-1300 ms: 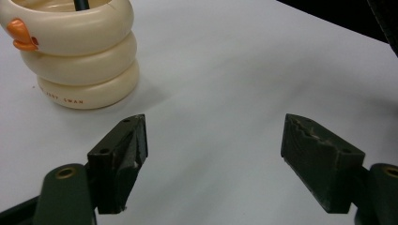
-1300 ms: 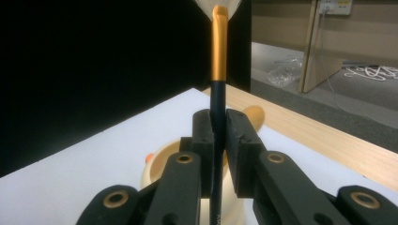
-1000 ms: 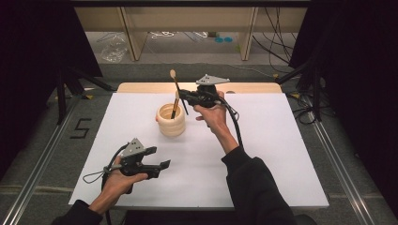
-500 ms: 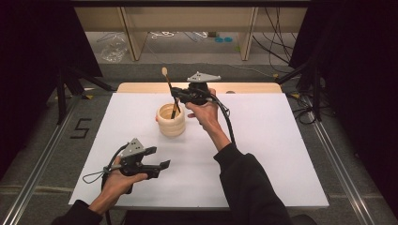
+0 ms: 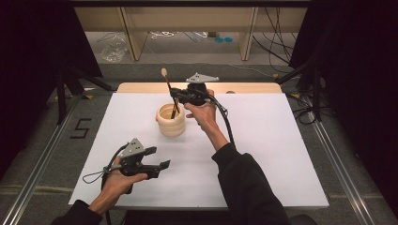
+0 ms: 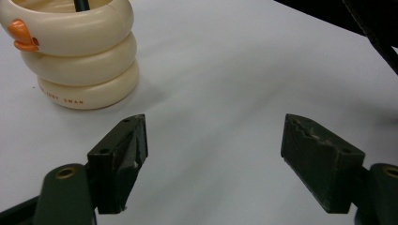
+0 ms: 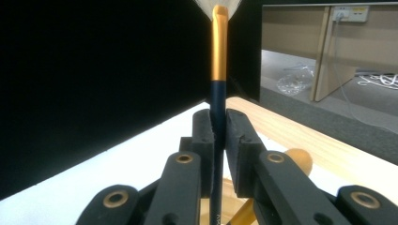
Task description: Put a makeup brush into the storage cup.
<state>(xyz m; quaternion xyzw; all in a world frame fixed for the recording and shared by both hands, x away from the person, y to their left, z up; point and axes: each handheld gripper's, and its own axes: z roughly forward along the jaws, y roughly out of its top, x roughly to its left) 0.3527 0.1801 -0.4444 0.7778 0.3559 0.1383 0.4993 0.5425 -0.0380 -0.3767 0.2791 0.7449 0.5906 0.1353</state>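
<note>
On the white table (image 5: 263, 154) a cream cup (image 5: 171, 120) made of 3 stacked rings stands a little left of the middle, toward the far side. The right gripper (image 5: 175, 94) hovers just above the cup's right rim, with its 2 jaws pointing left, and they are pressed together on the dark handle of a brush (image 5: 170, 92). In the right gripper view the jaws pinch that handle (image 7: 217, 122) between their pads, the handle runs up into a gold band, and pale bristles spread at the very top edge. In the high view the brush leans, its pale top up and to the far left and its lower end down inside the cup. The person's right hand (image 5: 202, 111) holds the gripper from the near side, and a black cable trails back along the forearm. The left gripper (image 5: 158, 158) rests low over the near left part of the table, well apart from the cup, in the person's left hand (image 5: 121, 176). Its jaws are spread wide with only bare table between them. In the left gripper view the cup (image 6: 80, 51) stands beyond the left jaw, with a small orange mark on its top ring and small lettering on its bottom ring.
</note>
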